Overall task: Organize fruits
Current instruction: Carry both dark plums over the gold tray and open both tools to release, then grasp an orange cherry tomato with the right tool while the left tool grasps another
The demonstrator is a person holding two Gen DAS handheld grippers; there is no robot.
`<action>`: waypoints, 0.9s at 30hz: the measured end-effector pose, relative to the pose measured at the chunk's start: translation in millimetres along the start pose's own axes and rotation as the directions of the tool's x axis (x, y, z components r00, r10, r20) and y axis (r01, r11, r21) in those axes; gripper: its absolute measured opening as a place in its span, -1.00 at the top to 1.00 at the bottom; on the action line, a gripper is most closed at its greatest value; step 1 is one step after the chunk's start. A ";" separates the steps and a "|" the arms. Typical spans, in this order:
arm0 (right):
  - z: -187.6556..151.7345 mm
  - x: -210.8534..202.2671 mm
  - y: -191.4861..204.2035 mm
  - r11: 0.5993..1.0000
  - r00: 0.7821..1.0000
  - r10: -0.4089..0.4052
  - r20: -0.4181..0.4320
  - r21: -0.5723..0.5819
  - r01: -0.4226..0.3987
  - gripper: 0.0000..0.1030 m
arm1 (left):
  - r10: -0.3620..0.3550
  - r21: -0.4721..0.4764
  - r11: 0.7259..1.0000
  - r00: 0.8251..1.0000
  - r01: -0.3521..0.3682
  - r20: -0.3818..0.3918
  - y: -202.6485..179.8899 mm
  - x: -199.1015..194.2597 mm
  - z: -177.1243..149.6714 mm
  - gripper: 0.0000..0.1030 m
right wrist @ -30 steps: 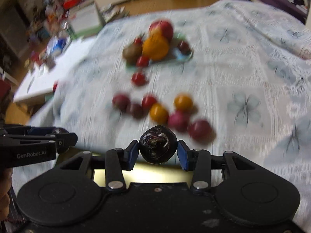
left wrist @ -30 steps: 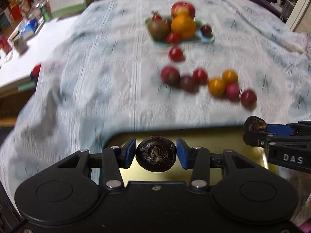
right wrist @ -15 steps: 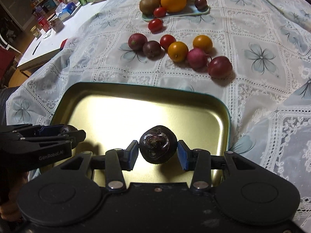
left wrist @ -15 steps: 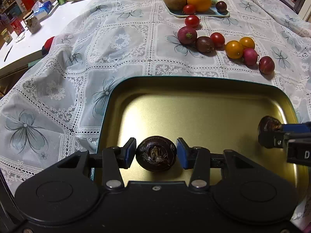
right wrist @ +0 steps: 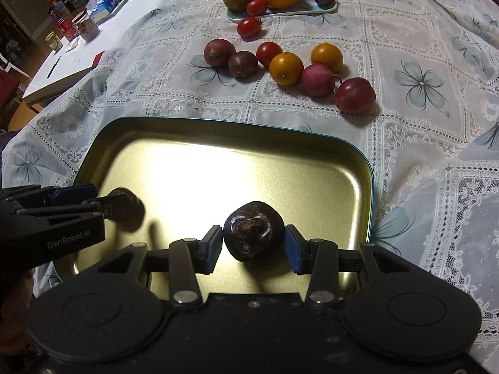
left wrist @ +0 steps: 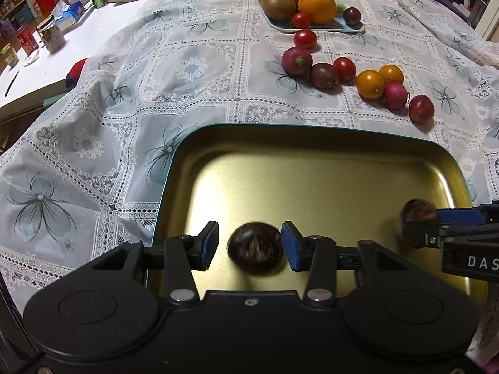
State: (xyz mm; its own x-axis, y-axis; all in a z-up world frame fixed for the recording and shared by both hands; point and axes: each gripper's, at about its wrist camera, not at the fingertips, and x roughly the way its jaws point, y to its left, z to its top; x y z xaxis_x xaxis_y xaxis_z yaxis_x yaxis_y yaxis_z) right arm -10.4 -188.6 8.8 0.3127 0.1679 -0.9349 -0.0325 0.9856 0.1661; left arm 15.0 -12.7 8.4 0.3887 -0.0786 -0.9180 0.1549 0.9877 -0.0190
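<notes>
Two dark fruits over the tray (left wrist: 312, 143): one (left wrist: 255, 251) between parted left tongs (left wrist: 249, 246), one (right wrist: 253, 236) clamped in right tongs (right wrist: 254, 246)

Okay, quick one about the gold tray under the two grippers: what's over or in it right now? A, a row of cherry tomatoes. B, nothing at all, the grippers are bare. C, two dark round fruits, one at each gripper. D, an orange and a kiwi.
C: one dark round fruit sits between the left gripper jaws, another dark fruit at the right gripper, both over the gold tray.
</notes>
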 end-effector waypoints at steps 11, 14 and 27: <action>3.8 -4.0 -1.9 1.000 1.000 -0.002 0.011 0.014 0.001 0.13 | -0.003 -0.012 1.000 1.000 0.003 -0.009 1.7 -0.8 -1.6 0.00; 3.3 -4.3 -1.1 1.000 1.000 -0.003 0.010 0.010 0.003 0.13 | -0.005 -0.009 1.000 1.000 0.005 -0.015 0.9 -0.2 -2.2 0.00; 4.7 -2.1 1.1 1.000 1.000 -0.010 -0.018 0.010 0.010 0.13 | -0.017 0.007 1.000 0.999 0.017 -0.042 -2.7 2.8 7.3 0.00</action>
State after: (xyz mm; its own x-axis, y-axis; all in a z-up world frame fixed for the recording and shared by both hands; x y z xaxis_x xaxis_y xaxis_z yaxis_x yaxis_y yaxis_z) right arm -6.6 -187.9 12.4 0.2960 0.1588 -0.9419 -0.0197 0.9869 0.1602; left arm 22.3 -16.6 8.8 0.3471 -0.0896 -0.9335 0.1677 0.9853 -0.0323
